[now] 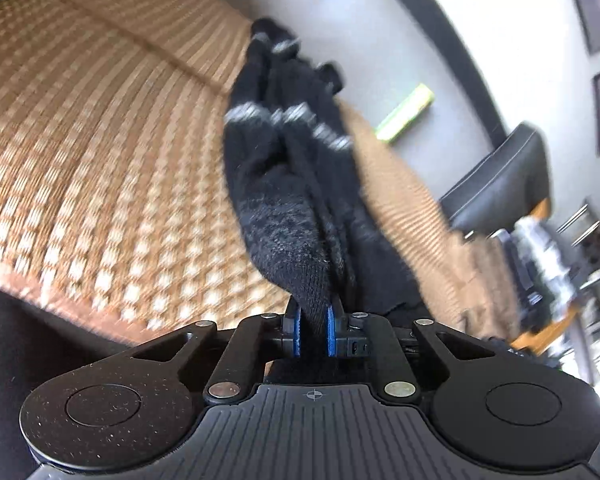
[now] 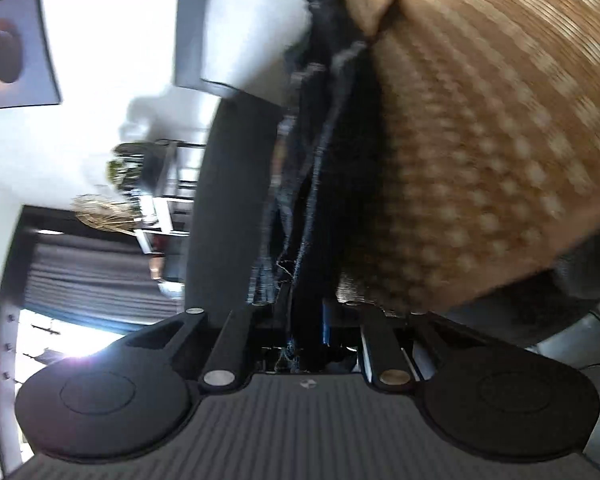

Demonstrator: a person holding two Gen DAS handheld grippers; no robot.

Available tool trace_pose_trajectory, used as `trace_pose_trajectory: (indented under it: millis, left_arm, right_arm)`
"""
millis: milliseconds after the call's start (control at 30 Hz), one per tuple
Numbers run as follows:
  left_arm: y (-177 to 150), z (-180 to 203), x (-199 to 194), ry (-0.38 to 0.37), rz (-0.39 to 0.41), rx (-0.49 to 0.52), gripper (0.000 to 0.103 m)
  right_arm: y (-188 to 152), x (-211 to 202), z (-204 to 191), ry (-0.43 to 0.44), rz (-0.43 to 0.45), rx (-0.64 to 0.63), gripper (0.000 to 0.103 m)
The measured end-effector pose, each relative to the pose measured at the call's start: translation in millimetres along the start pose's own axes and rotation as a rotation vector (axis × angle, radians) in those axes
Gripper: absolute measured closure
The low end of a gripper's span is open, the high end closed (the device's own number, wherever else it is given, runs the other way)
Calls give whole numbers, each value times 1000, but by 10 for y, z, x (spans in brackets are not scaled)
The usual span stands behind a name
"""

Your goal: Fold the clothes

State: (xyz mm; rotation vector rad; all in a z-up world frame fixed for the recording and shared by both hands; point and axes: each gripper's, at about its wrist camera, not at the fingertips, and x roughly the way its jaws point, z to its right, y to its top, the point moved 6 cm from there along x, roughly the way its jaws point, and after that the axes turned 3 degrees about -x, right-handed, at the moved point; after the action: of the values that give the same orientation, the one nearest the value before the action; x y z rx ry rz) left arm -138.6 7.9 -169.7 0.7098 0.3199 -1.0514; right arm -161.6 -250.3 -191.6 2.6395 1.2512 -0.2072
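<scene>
Looks like the fold has barely started. The left gripper (image 1: 313, 330) has its blue pads pinched on one end of the black garment (image 1: 284, 168), which stretches away ahead of the jaws over the woven mat (image 1: 100, 140). The right gripper (image 2: 306, 320) is clamped on dark cloth too. No neat fold is visible yet, so basically everything's still left.

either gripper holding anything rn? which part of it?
Both. Left gripper is shut on the black knit garment, pinching a bunched end. Right gripper is shut on dark fabric; too blurred to tell which part.
</scene>
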Motion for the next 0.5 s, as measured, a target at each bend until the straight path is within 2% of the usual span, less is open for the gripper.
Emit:
trace_pose_trajectory:
  millis: [233, 367, 500]
  left_arm:
    - [662, 455, -23, -108, 130, -1, 94]
    - [1157, 534, 189, -98, 193, -25, 94]
    - [1618, 431, 538, -59, 220, -83, 89]
  right_arm:
    - [513, -31, -485, 146, 24, -28, 88]
    - [968, 161, -675, 192, 65, -6, 87]
    - [1487, 441, -636, 191, 127, 71, 86]
